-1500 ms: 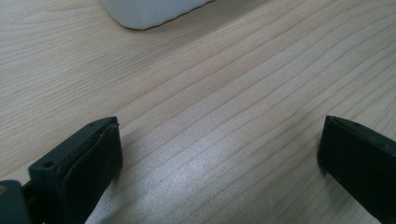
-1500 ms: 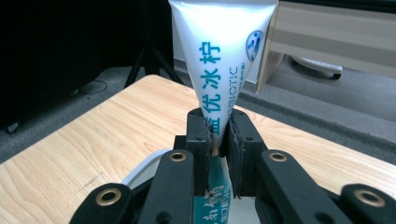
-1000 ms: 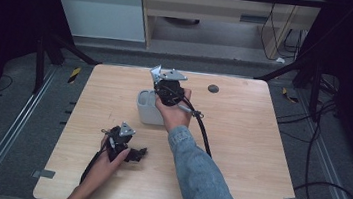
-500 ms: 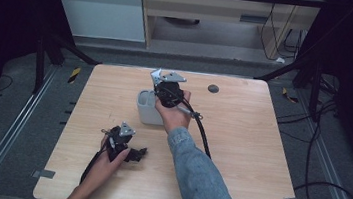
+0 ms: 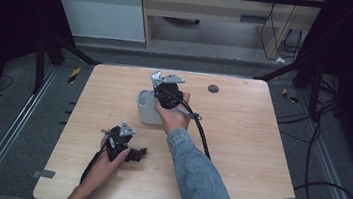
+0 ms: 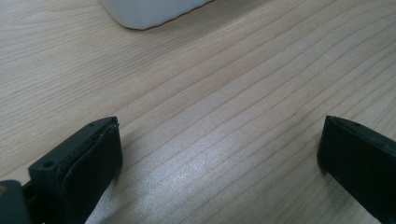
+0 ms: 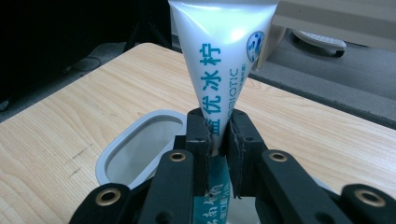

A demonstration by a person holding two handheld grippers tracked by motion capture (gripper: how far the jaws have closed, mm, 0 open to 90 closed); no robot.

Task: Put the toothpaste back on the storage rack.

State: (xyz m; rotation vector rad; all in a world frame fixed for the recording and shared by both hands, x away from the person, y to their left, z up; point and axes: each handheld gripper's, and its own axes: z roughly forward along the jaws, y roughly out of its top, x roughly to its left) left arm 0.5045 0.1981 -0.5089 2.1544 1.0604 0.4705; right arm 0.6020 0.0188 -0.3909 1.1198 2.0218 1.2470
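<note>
My right gripper [image 7: 218, 133] is shut on a white toothpaste tube [image 7: 219, 56] with teal lettering, pinching it low down while its flat crimped end points up. In the high view the right gripper [image 5: 163, 90] hovers over a grey cup [image 5: 146, 107] near the table's middle. The right gripper view has the cup's open rim [image 7: 135, 140] just below and left of the jaws. Near the front left of the table rests my left gripper [image 5: 133, 154], its two jaws standing wide apart over bare wood, nothing between them [image 6: 219, 154]. A corner of the cup [image 6: 149, 11] shows ahead of it.
A small dark round disc [image 5: 213, 88] lies on the wooden table [image 5: 248, 158] toward the back right. Black cables trail from both grippers across the wood. Metal frame rails and floor cables surround the table.
The right gripper with the tube has shifted only slightly over the cup. The left gripper has stayed where it was.
</note>
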